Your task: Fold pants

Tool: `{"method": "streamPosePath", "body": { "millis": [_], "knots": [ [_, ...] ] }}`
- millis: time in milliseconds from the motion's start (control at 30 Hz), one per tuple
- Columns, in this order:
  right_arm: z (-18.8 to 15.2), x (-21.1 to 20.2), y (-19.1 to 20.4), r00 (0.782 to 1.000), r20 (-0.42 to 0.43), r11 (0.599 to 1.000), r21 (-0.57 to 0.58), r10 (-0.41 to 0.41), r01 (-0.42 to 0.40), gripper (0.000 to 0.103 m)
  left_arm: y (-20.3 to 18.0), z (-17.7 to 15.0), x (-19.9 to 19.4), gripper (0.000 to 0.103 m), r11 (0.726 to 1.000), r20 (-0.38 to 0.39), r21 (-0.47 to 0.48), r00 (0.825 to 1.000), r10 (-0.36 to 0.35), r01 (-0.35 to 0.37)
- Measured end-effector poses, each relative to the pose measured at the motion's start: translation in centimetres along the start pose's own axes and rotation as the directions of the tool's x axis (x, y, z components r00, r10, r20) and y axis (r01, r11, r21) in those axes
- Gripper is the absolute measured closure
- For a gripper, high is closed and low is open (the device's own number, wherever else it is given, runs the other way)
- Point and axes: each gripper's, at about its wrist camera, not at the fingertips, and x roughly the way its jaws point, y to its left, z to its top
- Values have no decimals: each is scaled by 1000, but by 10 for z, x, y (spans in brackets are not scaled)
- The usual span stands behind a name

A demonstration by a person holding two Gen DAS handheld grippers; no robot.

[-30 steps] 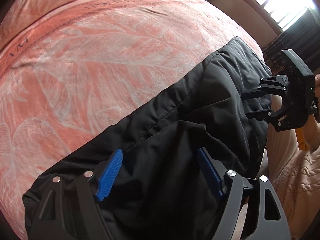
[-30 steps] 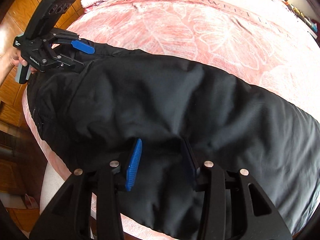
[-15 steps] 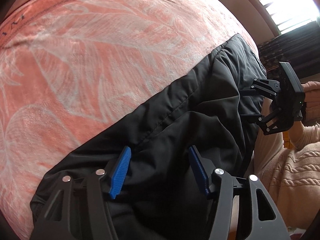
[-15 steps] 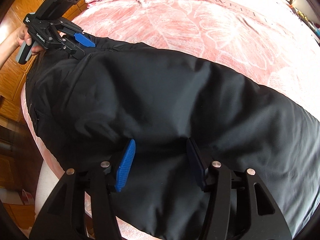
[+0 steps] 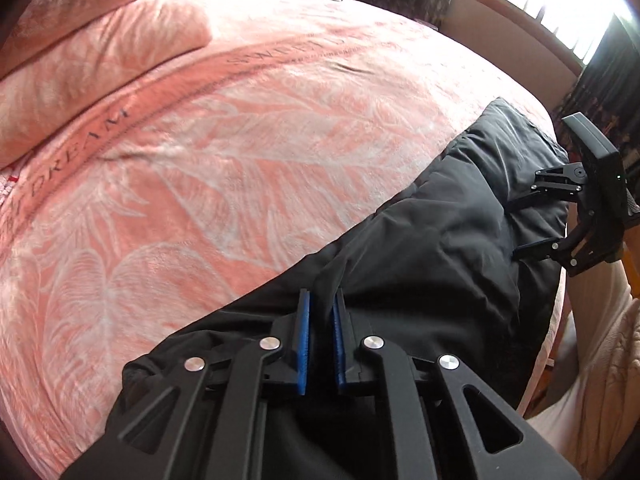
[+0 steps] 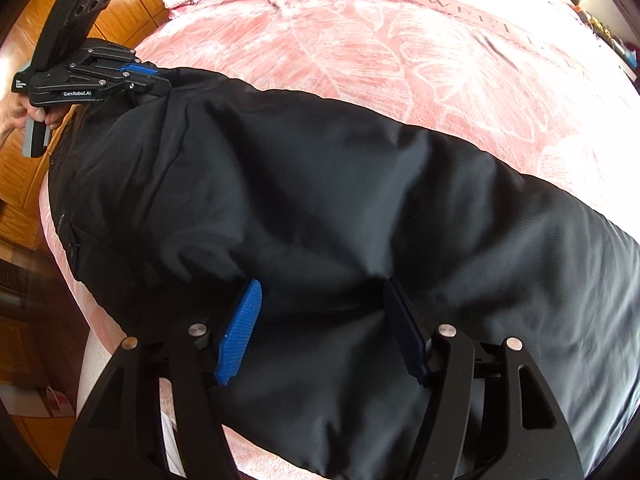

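Black pants [image 5: 432, 248] lie along the near edge of a pink bed, also filling the right wrist view [image 6: 320, 208]. My left gripper [image 5: 320, 300] is shut on the pants' far edge near the waist end; it shows in the right wrist view [image 6: 158, 80] at upper left, pinching the fabric. My right gripper [image 6: 320, 292] is open, its blue pads pressed down on the pants at mid-length. It also shows in the left wrist view [image 5: 514, 228], open over the leg fabric.
A pink leaf-print blanket [image 5: 240, 140] covers the bed, with a pillow [image 5: 92, 52] at the head. Wooden cabinet doors [image 6: 24, 184] stand left of the bed. A window [image 5: 560, 8] and dark curtains are beyond the foot end.
My left gripper closed on the pants' edge and lifted slightly, tilting its view up. My right gripper opened wider and stayed pressed on the fabric.
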Motion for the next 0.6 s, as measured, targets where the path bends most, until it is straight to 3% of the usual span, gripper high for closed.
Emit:
{"method": "streamPosePath", "body": {
  "millis": [100,200,233,267,333,400,500,533,600],
  "knots": [
    [3,4,-4,1000,3,1000,21,5,-5,38,-5,-7,17,93,999,-50,7,998,40,-40],
    [3,4,-1,1000,0,1000,-4,-17,17,38,-6,-10,9,86,999,-8,-33,1000,28,-29],
    [2,2,0,1000,1,1000,-6,-21,21,39,-4,-11,0,70,998,32,-60,999,21,-19],
    [1,0,-1,1000,1,1000,-5,-20,20,39,-2,-13,-10,45,995,68,-94,997,32,-26],
    [-1,-5,-2,1000,9,1000,7,-8,8,39,7,-19,-31,28,986,130,-158,989,72,-51],
    [-3,-12,-6,1000,25,1000,26,-3,3,39,17,-25,-40,29,975,114,-197,985,129,-105],
    [-8,-19,-13,999,38,999,45,-1,-1,39,35,-37,-33,31,937,-5,-215,960,281,-276],
    [-9,-18,-13,999,38,999,46,-2,0,39,41,-40,-29,32,929,-30,-219,954,298,-297],
    [-9,-16,-13,1000,31,999,46,-4,2,39,50,-44,-24,32,934,-46,-237,964,264,-267]
  ]
}}
